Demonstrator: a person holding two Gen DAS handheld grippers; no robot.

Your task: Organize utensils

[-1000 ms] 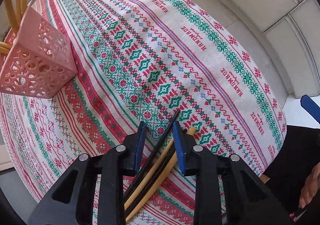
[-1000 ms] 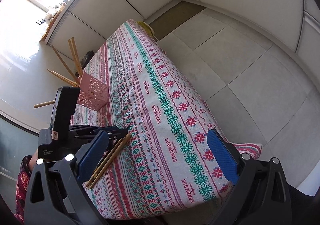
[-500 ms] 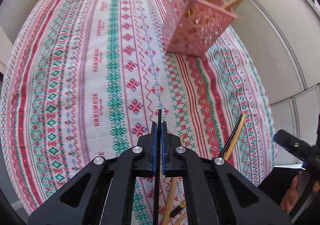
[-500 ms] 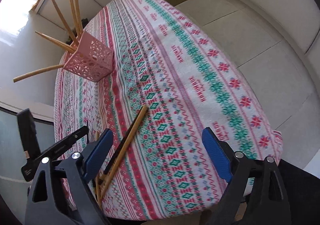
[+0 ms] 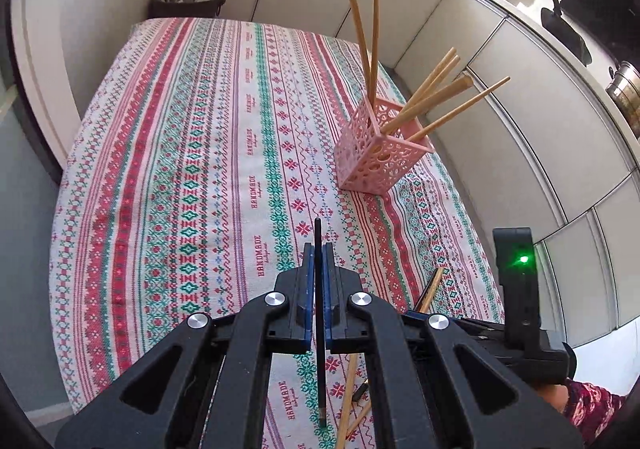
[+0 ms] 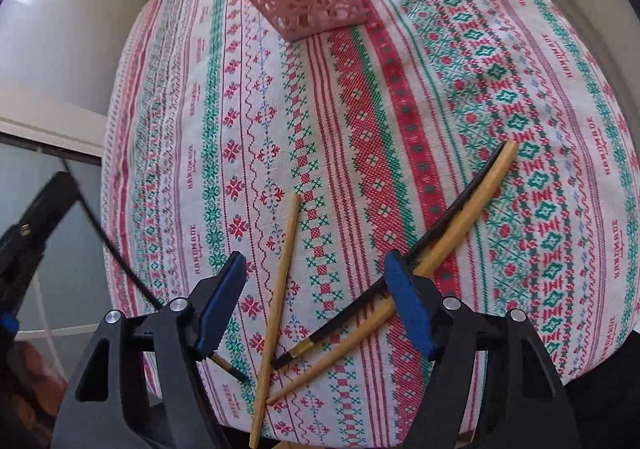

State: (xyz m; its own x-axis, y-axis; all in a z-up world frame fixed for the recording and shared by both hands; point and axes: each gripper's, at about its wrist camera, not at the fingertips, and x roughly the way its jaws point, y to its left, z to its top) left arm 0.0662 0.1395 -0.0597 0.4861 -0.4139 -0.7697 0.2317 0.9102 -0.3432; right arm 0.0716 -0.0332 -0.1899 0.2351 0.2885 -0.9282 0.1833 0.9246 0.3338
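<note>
Left wrist view: table covered by woven tablecloth (image 5: 192, 153), red/green cross-stitch bands, "HANDMADE" lettering; pale cabinet panels behind, dark bin (image 5: 187, 1) at far end. Pink perforated square holder (image 5: 376, 153) stands upright right of centre, light wooden chopsticks (image 5: 436, 97) fanned out of it, tips up and right. Left gripper (image 5: 318, 253) clamped tight on one thin black chopstick (image 5: 319, 313), blue pads pressed to both sides; its long axis runs straight along the fingers, tip just past them, tail hanging back under the gripper above the cloth. More loose sticks on the cloth low right, partly hidden.

Right wrist view: same cloth, coarse weave, close up; pink holder at top edge. Right gripper (image 6: 316, 273) jaws apart, have just been closing, gripping nothing. Between them a light wooden chopstick (image 6: 278, 297) lies on the cloth, near vertical in frame. A black chopstick with gold band (image 6: 448, 221) and a thicker wooden one (image 6: 476, 205) lie side by side, diagonal, upper ends to the right, passing under the right finger (image 6: 408, 309).
</note>
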